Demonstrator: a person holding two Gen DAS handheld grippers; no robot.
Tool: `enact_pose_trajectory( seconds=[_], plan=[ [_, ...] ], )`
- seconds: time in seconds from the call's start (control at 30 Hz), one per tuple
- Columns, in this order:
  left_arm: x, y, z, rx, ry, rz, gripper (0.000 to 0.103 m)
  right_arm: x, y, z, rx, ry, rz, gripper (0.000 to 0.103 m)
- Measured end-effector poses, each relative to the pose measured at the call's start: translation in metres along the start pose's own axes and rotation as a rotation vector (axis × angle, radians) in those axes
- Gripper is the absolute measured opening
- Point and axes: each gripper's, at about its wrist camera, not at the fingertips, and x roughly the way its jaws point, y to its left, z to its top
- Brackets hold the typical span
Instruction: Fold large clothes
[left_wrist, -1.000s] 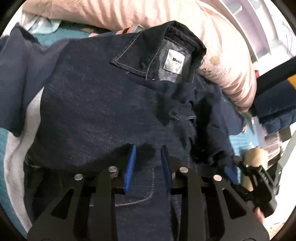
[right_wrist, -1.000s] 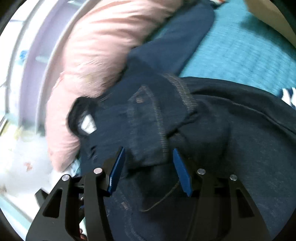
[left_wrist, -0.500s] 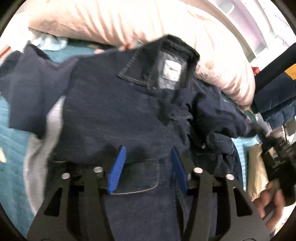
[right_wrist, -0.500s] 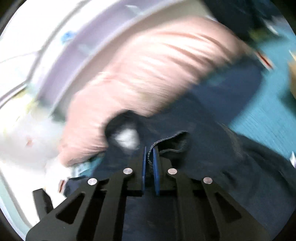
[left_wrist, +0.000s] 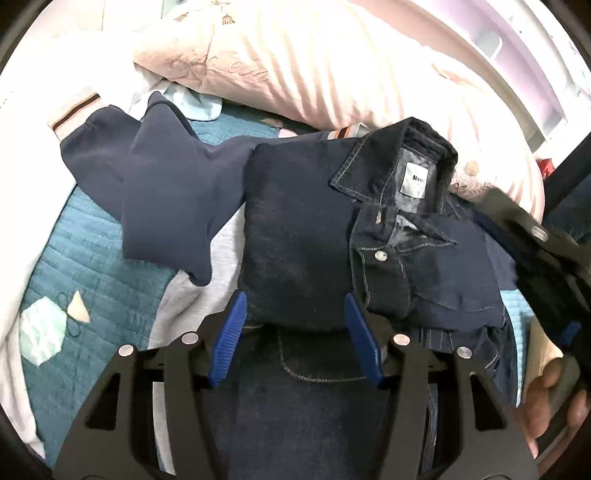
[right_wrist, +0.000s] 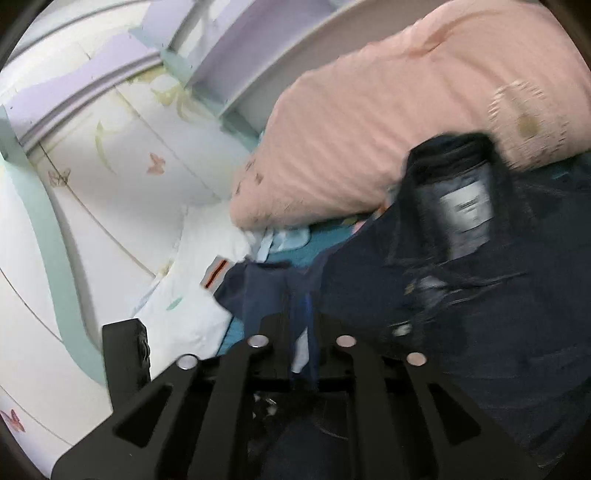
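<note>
The denim jacket (left_wrist: 303, 236) lies on the bed, folded in on itself, its collar (left_wrist: 391, 162) toward a long pink pillow (left_wrist: 332, 62) and its white neck label (left_wrist: 416, 180) facing up; a metal button (left_wrist: 379, 255) shows just below the collar, and a stitched pocket seam curves across the panel nearest the left camera. The bed carries a teal quilted cover (left_wrist: 85, 258), visible to the left of the jacket; the pink pillow runs along the far side, touching the collar; beyond it in the right view stands a pale wall (right_wrist: 110, 166) with small butterfly prints. A navy garment (left_wrist: 162, 195) sprawls beside the jacket's left edge, lying partly over a grey cloth (left_wrist: 218, 266); a white piece with striped trim (left_wrist: 74, 110) sits near the pillow. The left claw (left_wrist: 293, 339) hovers low over the jacket with its blue pads spread wide, holding nothing; the folded edge of the denim sits between them. The right claw (right_wrist: 303, 328) has its pads pressed nearly together on a thin fold of dark blue cloth, which looks like the jacket's edge though blur makes this uncertain; in the left view it appears at the right rim, gripped by the person's right hand (left_wrist: 546, 398).
</note>
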Motion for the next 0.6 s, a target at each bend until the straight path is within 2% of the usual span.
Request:
enact_pose_trajectory(
  seconds=[0.07,0.1,0.17,0.2,0.3,0.43,0.5,0.53,0.57,0.6],
  plan=[
    [0.007,-0.007,0.005,0.004,0.01,-0.034,0.057,-0.019,-0.023,0.002,0.025,-0.016,-0.068,0.03],
    [0.012,-0.012,0.01,0.005,0.014,-0.078,0.06,-0.031,-0.041,0.006,0.033,-0.017,-0.111,0.03],
    [0.023,-0.025,0.018,0.01,0.017,-0.092,0.067,-0.045,-0.069,0.012,0.004,-0.003,-0.242,0.03],
    [0.031,-0.035,0.024,0.031,0.013,-0.098,0.074,-0.052,-0.086,0.016,-0.006,0.005,-0.314,0.03],
    [0.061,-0.056,0.038,0.062,0.039,-0.112,0.077,-0.075,-0.131,0.024,0.014,0.017,-0.429,0.03],
    [0.11,-0.065,0.05,0.06,0.142,-0.045,0.077,-0.091,-0.172,0.032,0.043,0.014,-0.484,0.031],
    [0.119,-0.068,0.05,0.066,0.146,-0.04,0.077,-0.091,-0.194,0.038,0.062,0.039,-0.483,0.033],
    [0.123,-0.07,0.049,0.086,0.148,-0.026,0.074,-0.09,-0.202,0.041,0.065,0.047,-0.487,0.034],
    [0.125,-0.073,0.048,0.108,0.143,0.009,0.06,-0.084,-0.206,0.043,0.068,0.067,-0.474,0.034],
    [0.125,-0.074,0.046,0.121,0.139,0.013,0.059,-0.08,-0.213,0.045,0.076,0.09,-0.456,0.034]
  ],
)
